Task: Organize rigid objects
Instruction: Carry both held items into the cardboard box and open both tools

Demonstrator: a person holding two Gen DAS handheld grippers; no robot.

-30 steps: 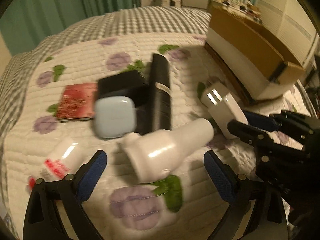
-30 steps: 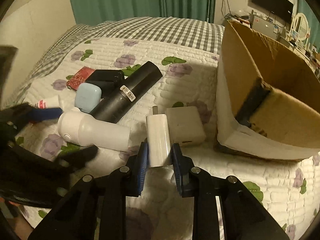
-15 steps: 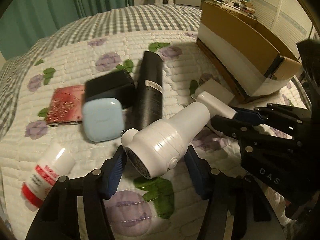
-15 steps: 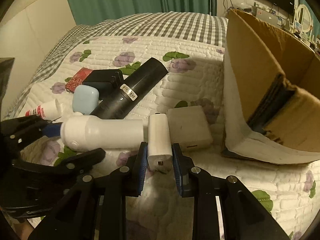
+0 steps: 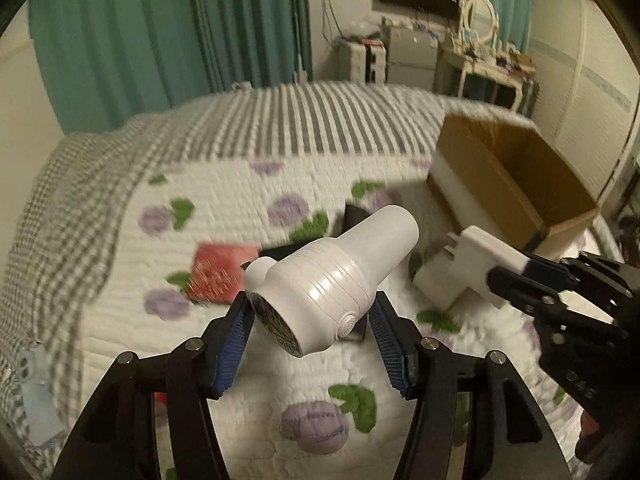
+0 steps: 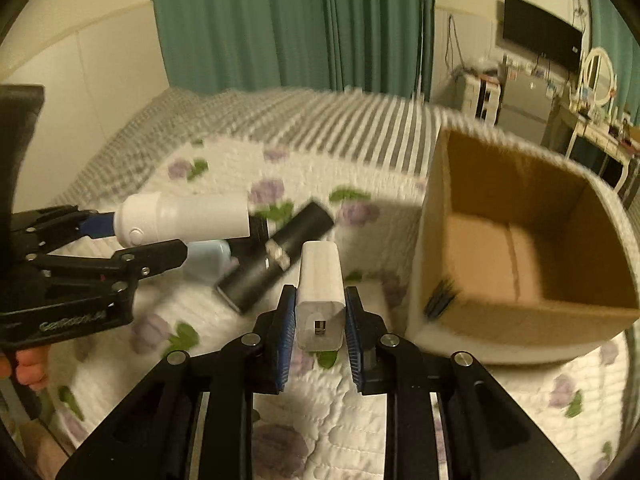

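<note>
My left gripper (image 5: 312,316) is shut on a white bottle-shaped device (image 5: 332,276), held in the air above the quilt; the same device (image 6: 184,220) shows at the left of the right wrist view. My right gripper (image 6: 320,316) is shut on a white charger block (image 6: 322,288), also lifted; that charger (image 5: 468,256) appears at the right of the left wrist view. An open cardboard box (image 6: 520,236) stands on the bed to the right, its inside bare. A black cylinder (image 6: 276,256), a light blue case (image 6: 210,256) and a red packet (image 5: 218,276) lie on the quilt below.
The flowered white quilt (image 5: 312,420) covers the bed, with a checked blanket (image 5: 260,120) at its far end. Green curtains (image 6: 288,20) hang behind. A wall screen (image 6: 540,36) and cluttered furniture stand at the far right. A person's fingers (image 6: 24,368) grip the left tool's handle.
The left gripper closed on the white device and lifted it off the quilt. The right gripper rose with the charger block. Both views now look higher over the bed.
</note>
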